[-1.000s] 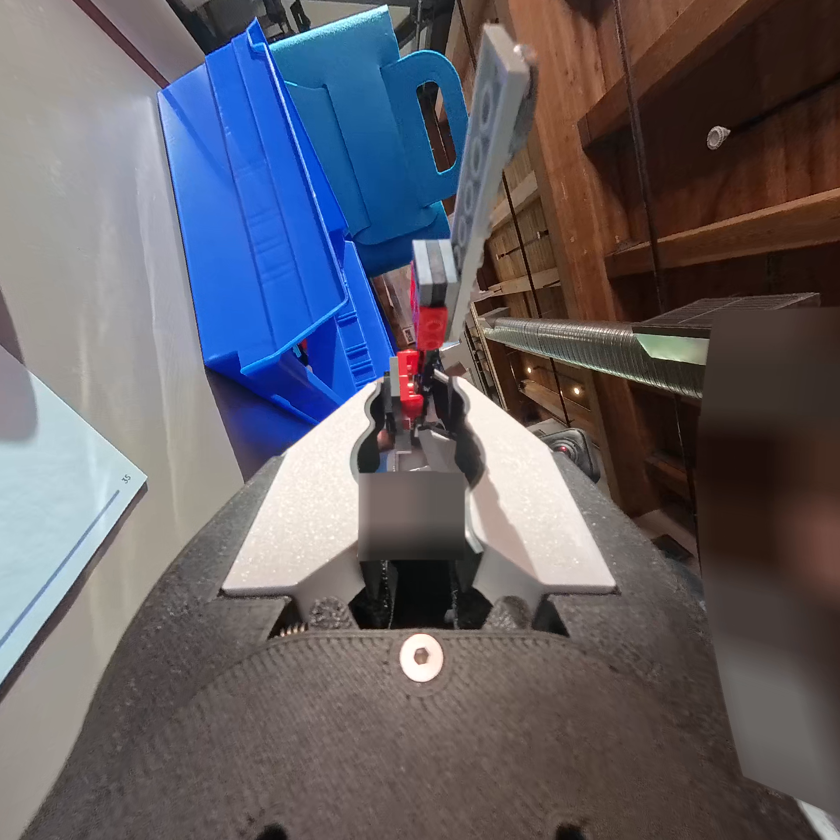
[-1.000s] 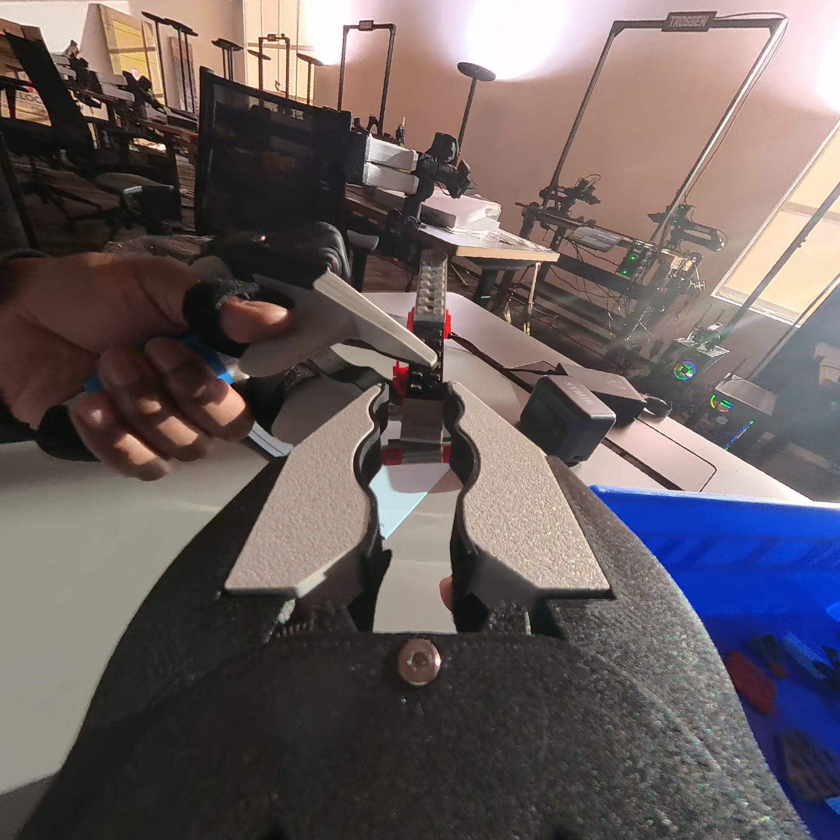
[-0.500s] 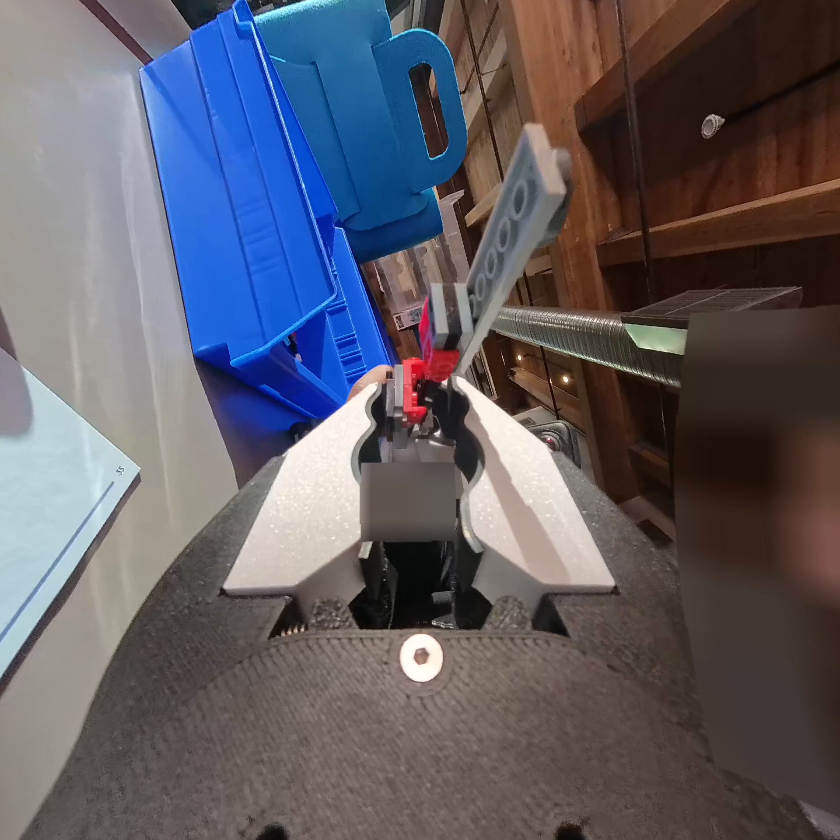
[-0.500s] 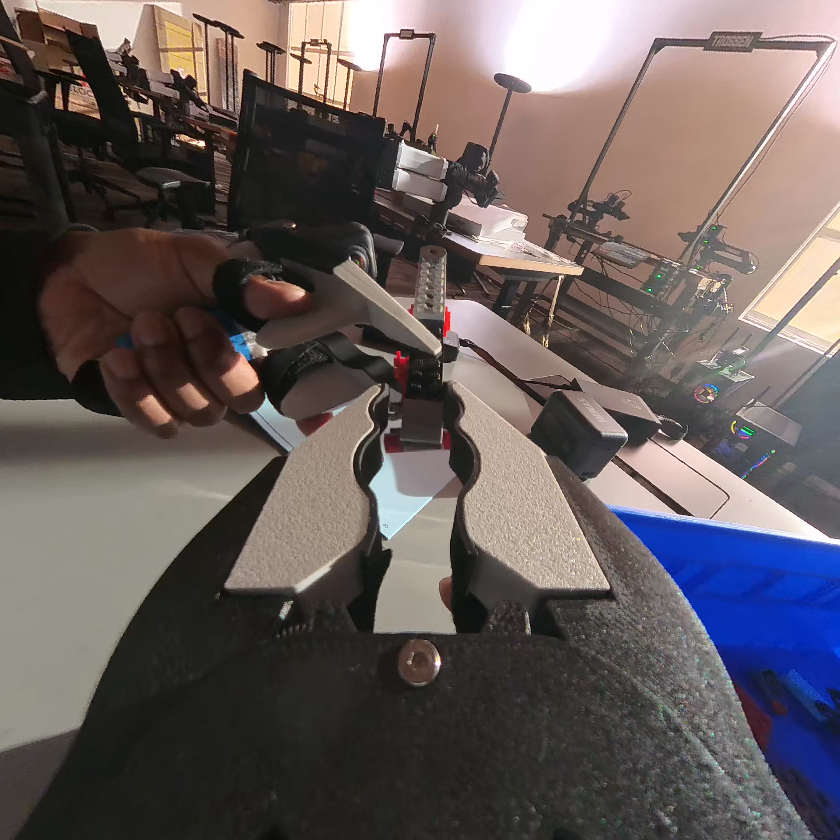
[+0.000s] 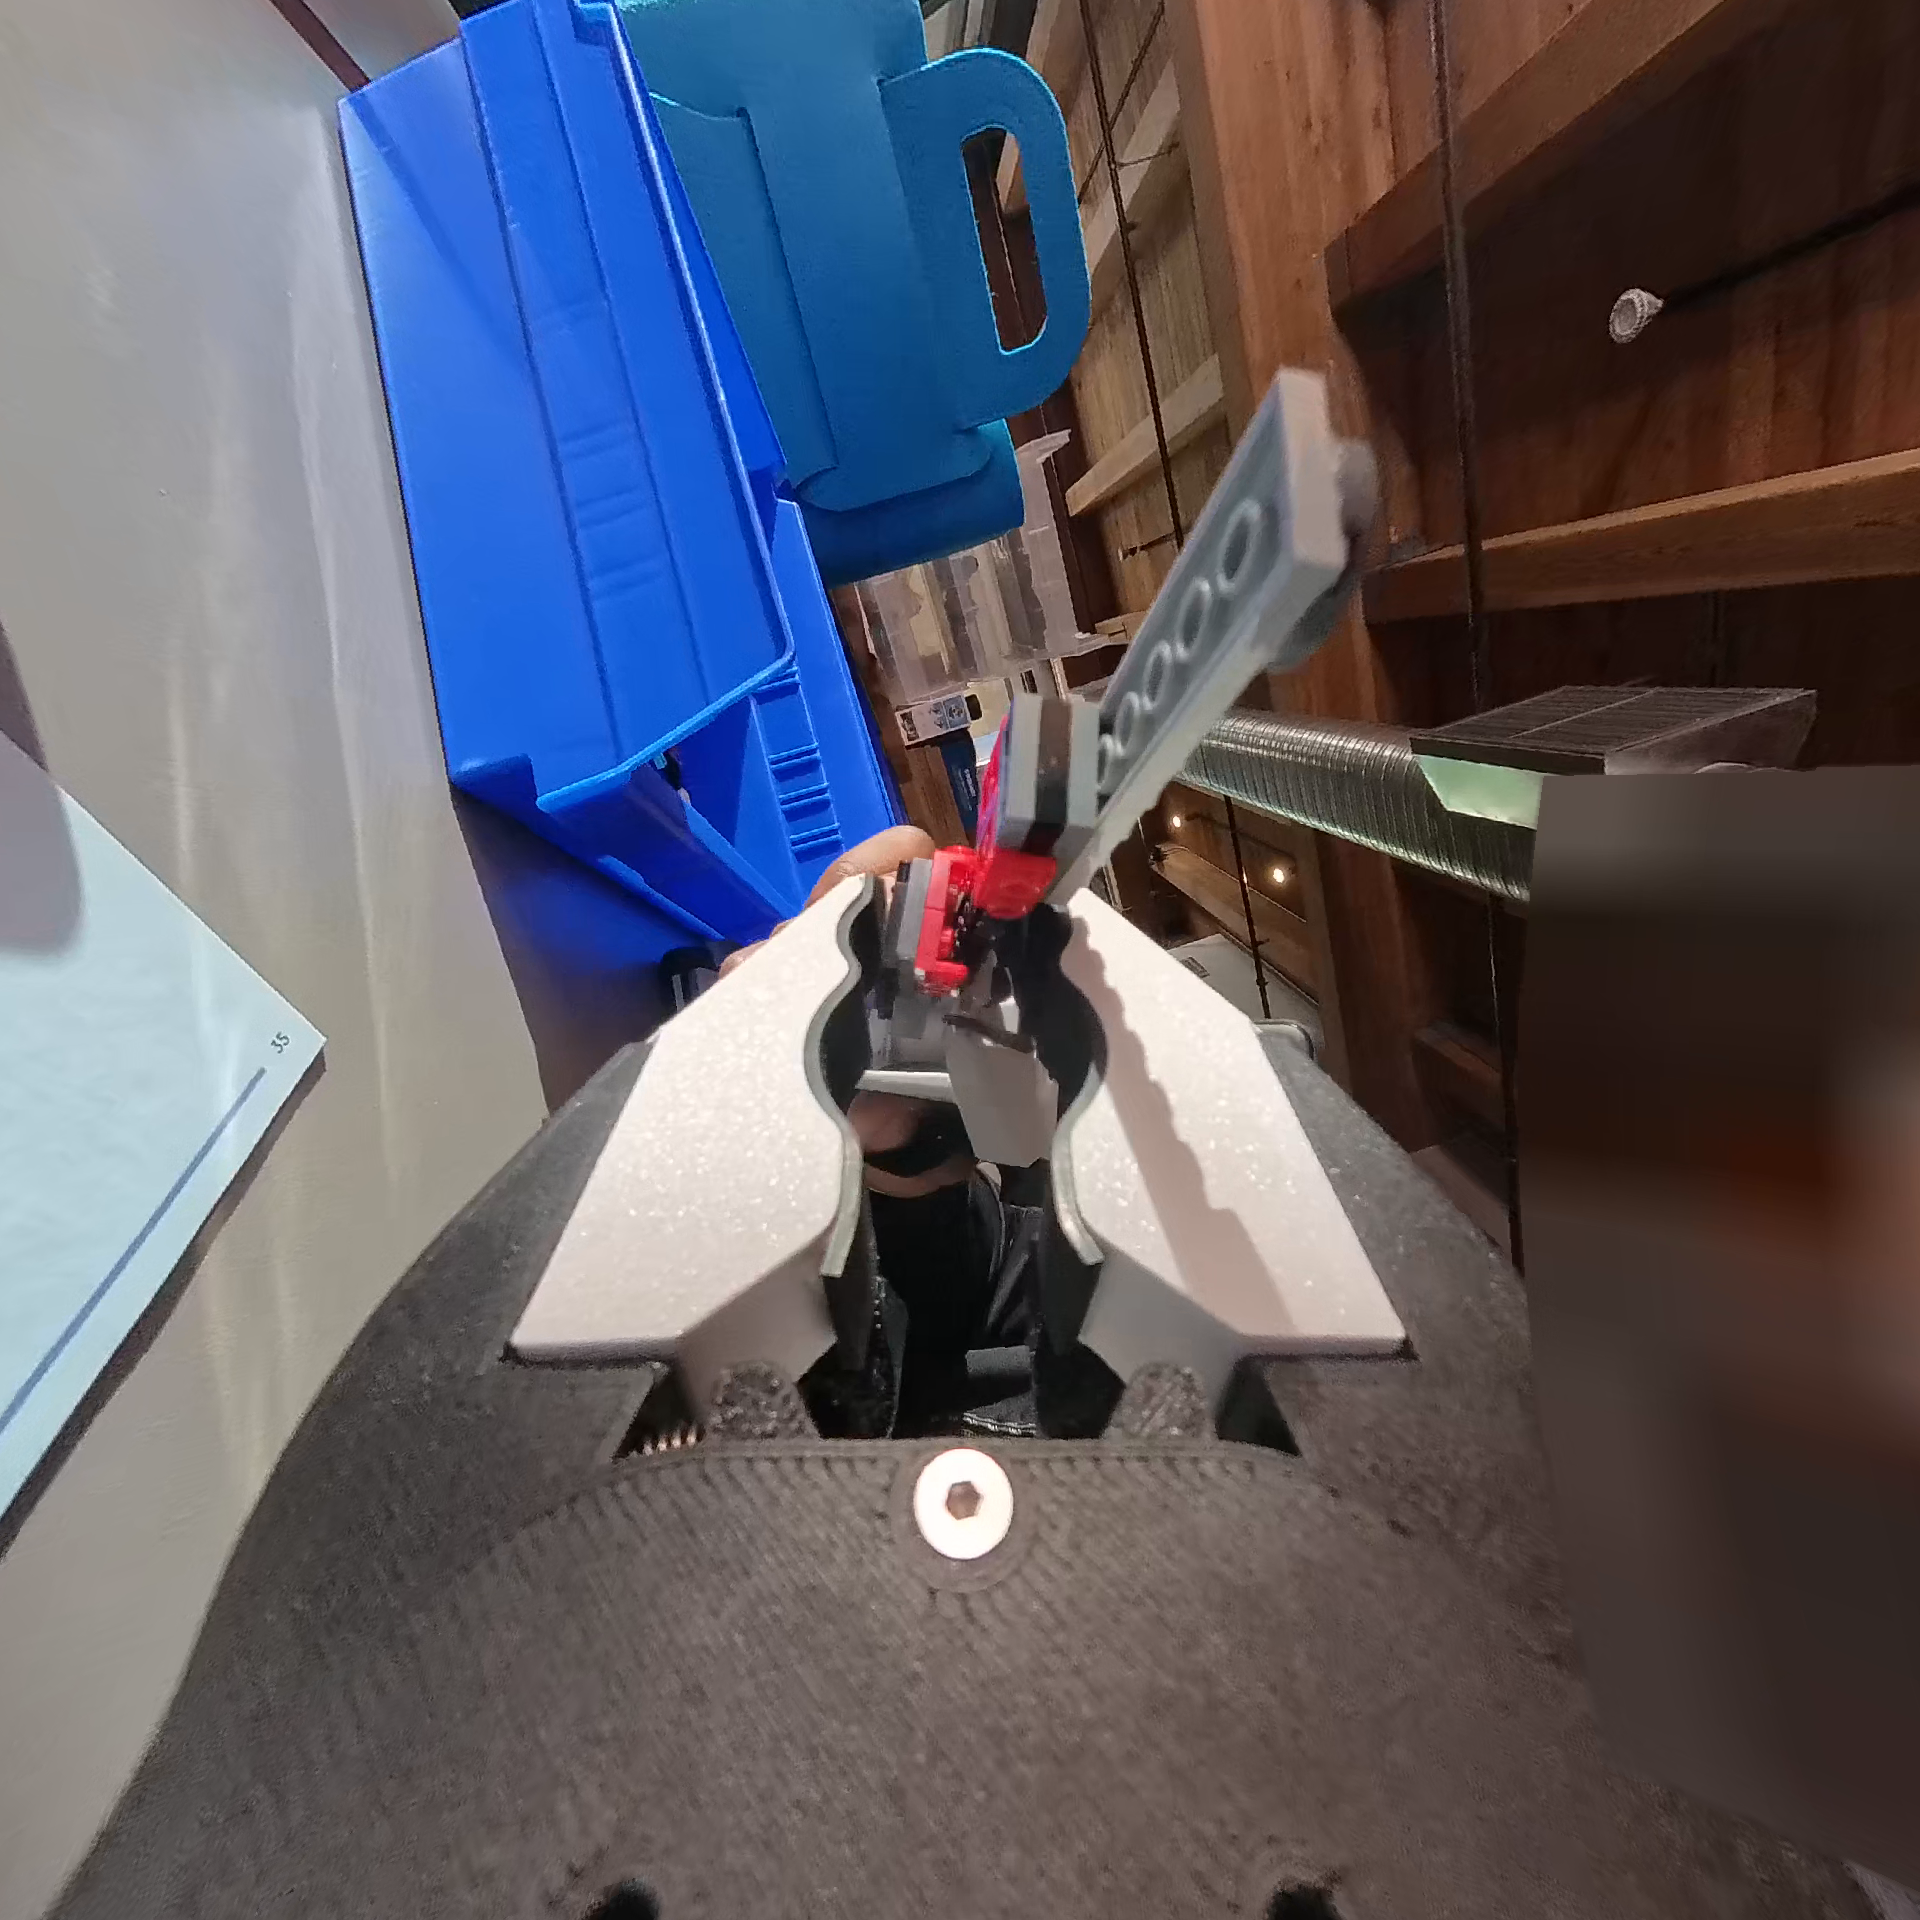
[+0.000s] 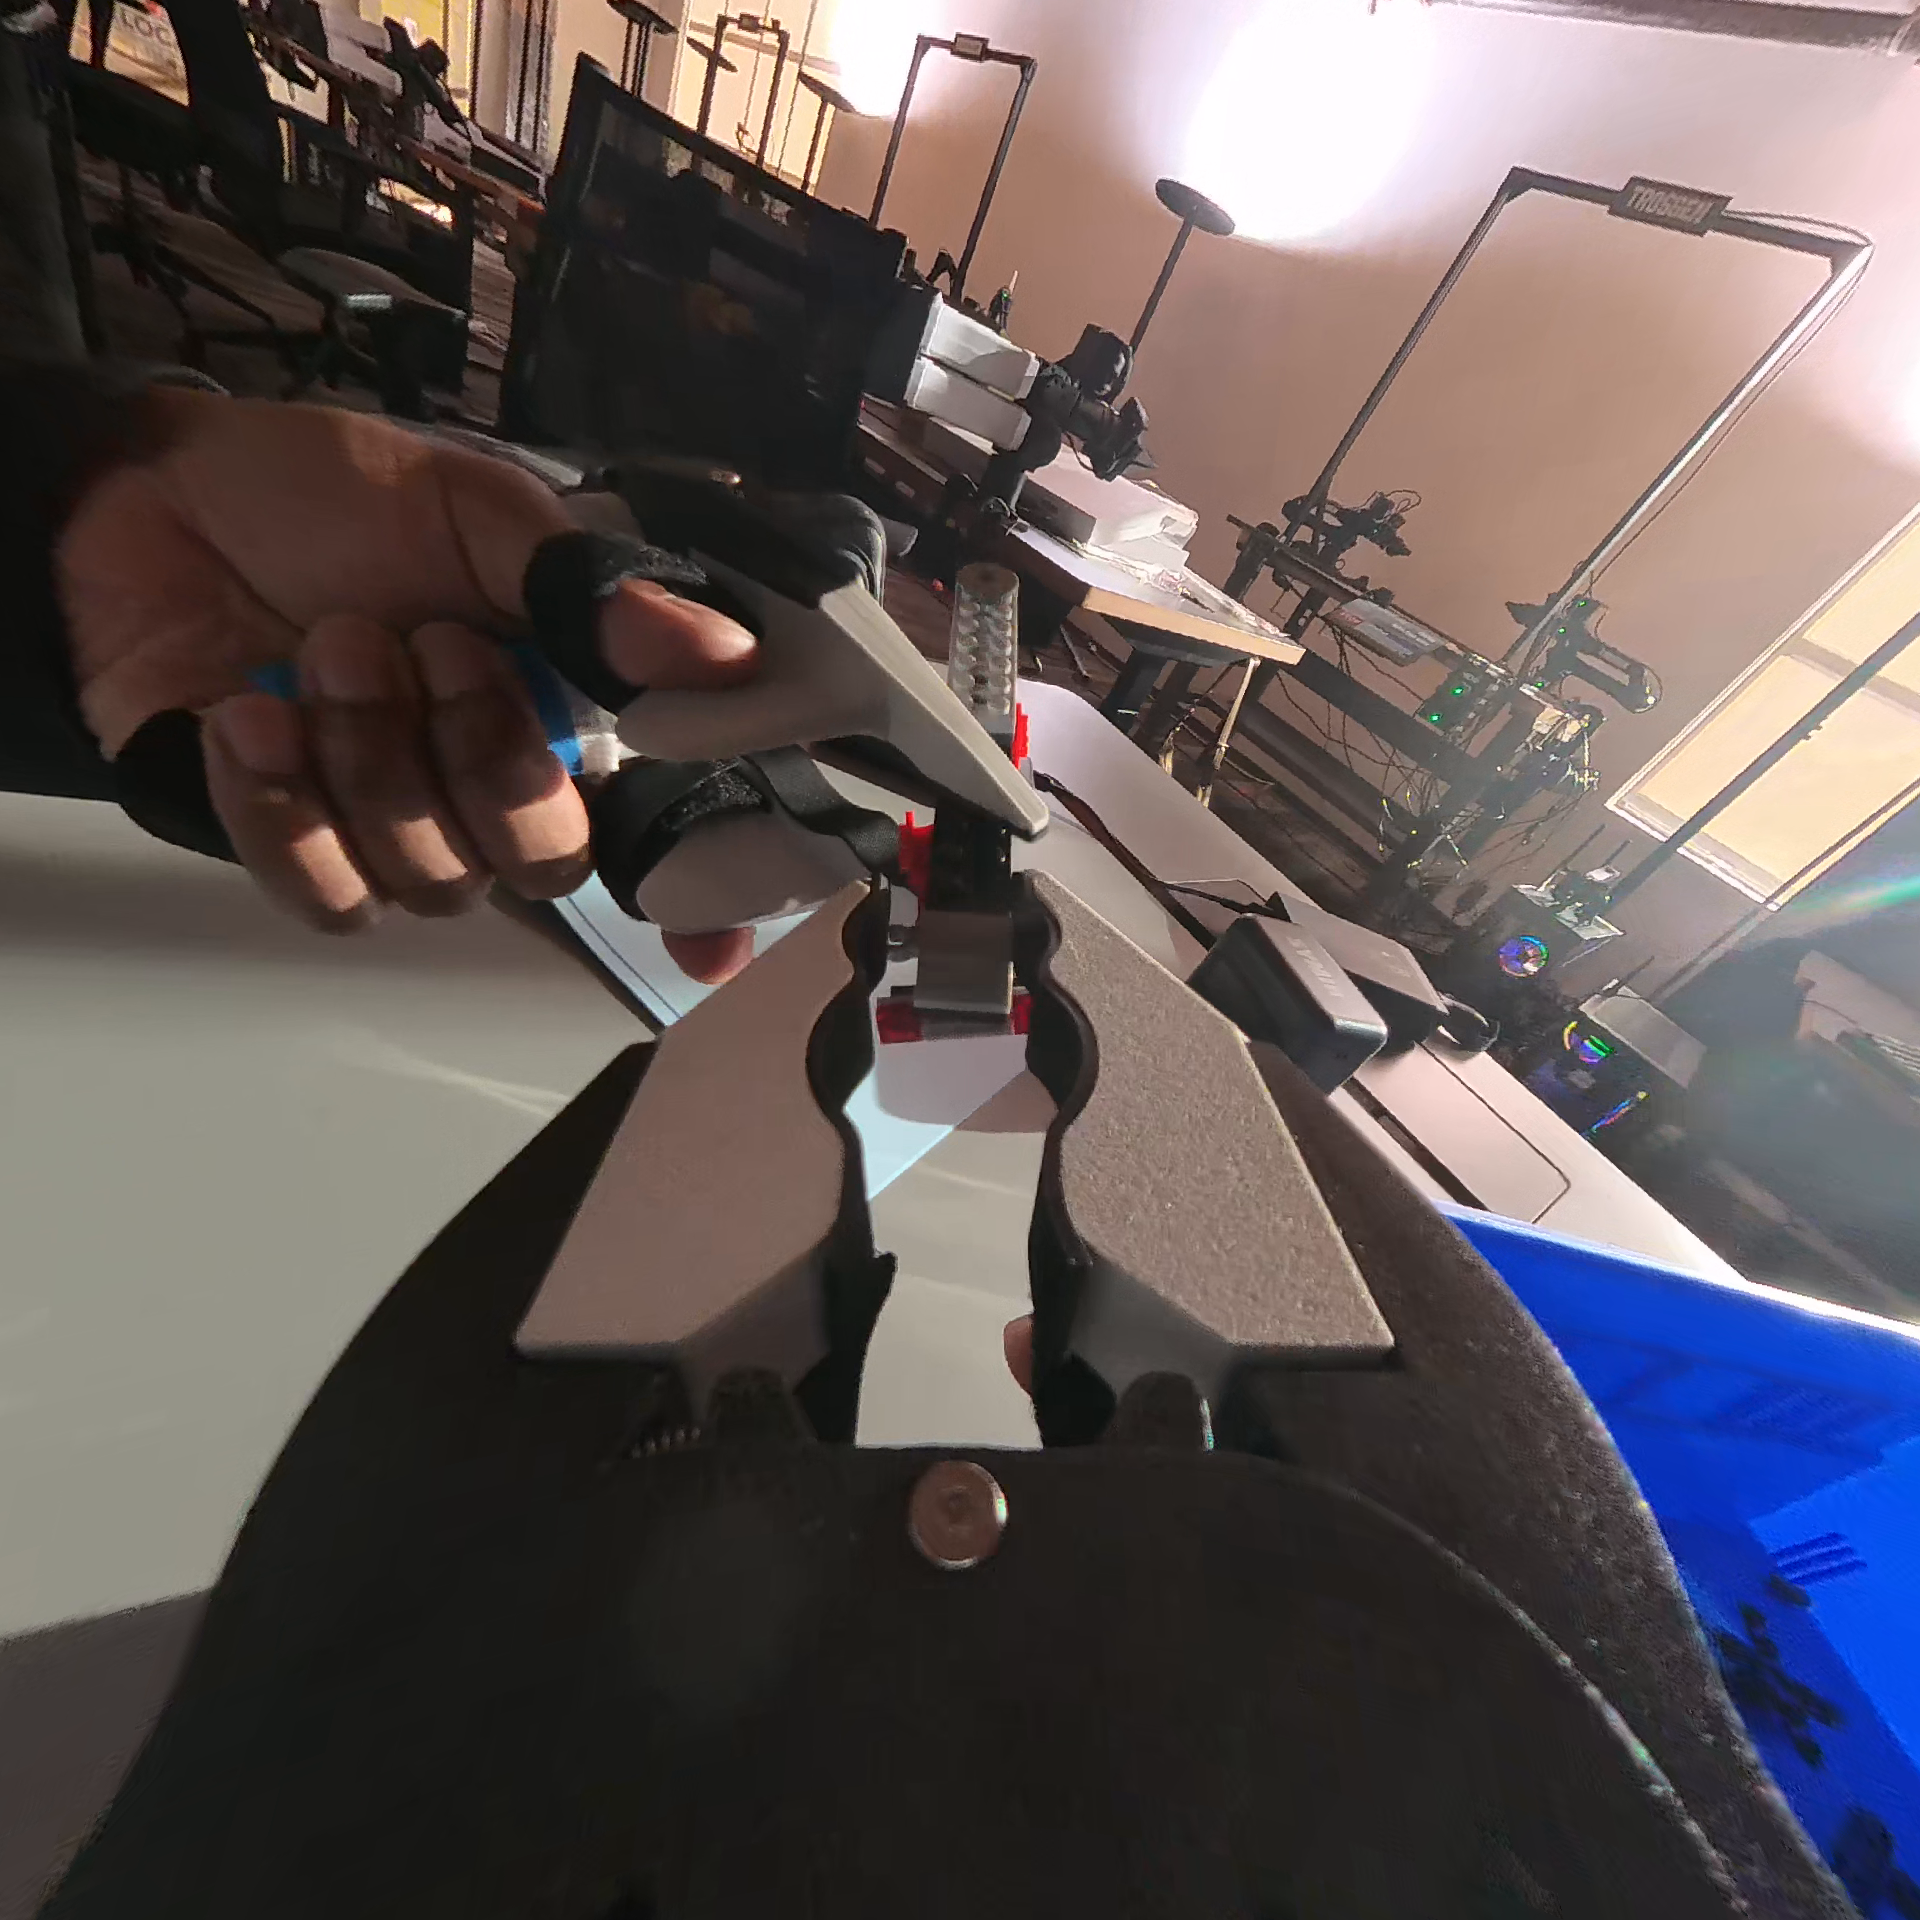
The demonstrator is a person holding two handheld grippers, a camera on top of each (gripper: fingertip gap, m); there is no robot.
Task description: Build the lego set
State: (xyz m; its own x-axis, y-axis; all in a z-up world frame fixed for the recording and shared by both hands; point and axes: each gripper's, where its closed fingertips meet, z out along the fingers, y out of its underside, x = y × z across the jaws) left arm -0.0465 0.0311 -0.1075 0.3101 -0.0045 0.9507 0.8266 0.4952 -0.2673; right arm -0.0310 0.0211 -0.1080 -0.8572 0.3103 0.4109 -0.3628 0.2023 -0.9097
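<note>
A small lego build [image 5: 1023, 821] of red, grey and black pieces, with a long grey plate [image 5: 1210, 592] sticking out of it, is held in the air between both grippers. My left gripper [image 5: 966, 914] is shut on its red and grey base. In the right wrist view my right gripper [image 6: 940, 904] is shut on the build's grey block [image 6: 961, 966], with the long grey plate [image 6: 985, 644] standing up behind it. The left gripper [image 6: 914, 847], held by a hand [image 6: 312, 665], clamps the build from the left.
A blue bin [image 5: 623, 520] and a teal carrier with a handle [image 5: 883, 260] lie beyond the build. The bin's rim [image 6: 1714, 1455] is at my right. An instruction booklet [image 5: 104, 1091] and a black box [image 6: 1309, 997] lie on the white table [image 6: 260, 1091]. Less than 4 cm separates the two grippers' tips.
The long grey plate has tilted further to the right in the left wrist view. The right wrist view has rolled, and the left gripper and hand look larger and closer. Both grips hold.
</note>
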